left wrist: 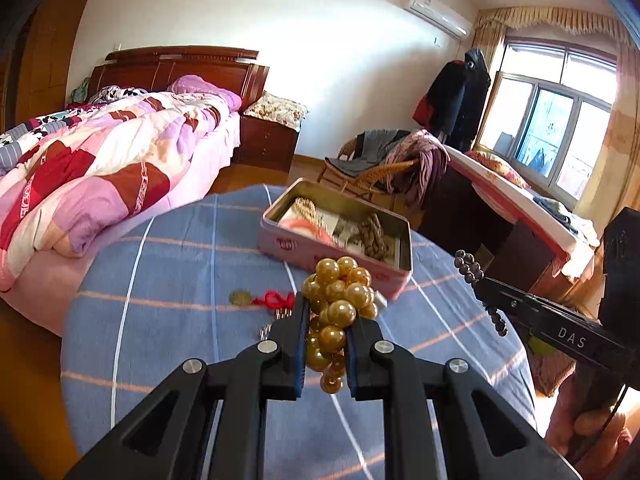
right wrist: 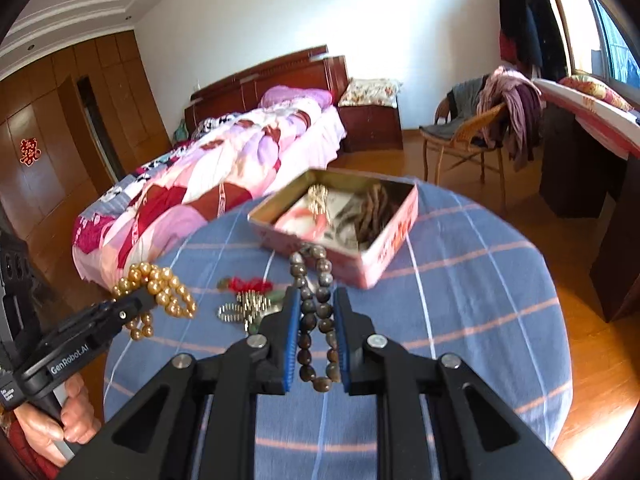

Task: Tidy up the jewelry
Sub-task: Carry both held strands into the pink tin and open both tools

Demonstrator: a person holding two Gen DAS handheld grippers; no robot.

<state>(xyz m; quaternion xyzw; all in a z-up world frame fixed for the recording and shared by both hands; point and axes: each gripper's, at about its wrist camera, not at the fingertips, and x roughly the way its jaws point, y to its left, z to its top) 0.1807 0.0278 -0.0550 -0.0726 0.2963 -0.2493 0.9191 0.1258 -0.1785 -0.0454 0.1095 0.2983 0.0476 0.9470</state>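
Left wrist: glossy gold bead strand (left wrist: 338, 312) bunched, clamped in left tongs (left wrist: 327, 344)

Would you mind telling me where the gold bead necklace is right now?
The gold bead necklace is bunched between the jaws of the left gripper, held above the blue striped tablecloth, just short of the open pink tin.

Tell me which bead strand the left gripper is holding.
The gold pearl strand, bunched between the left gripper. The dark brown bead strand hangs in the right gripper instead.
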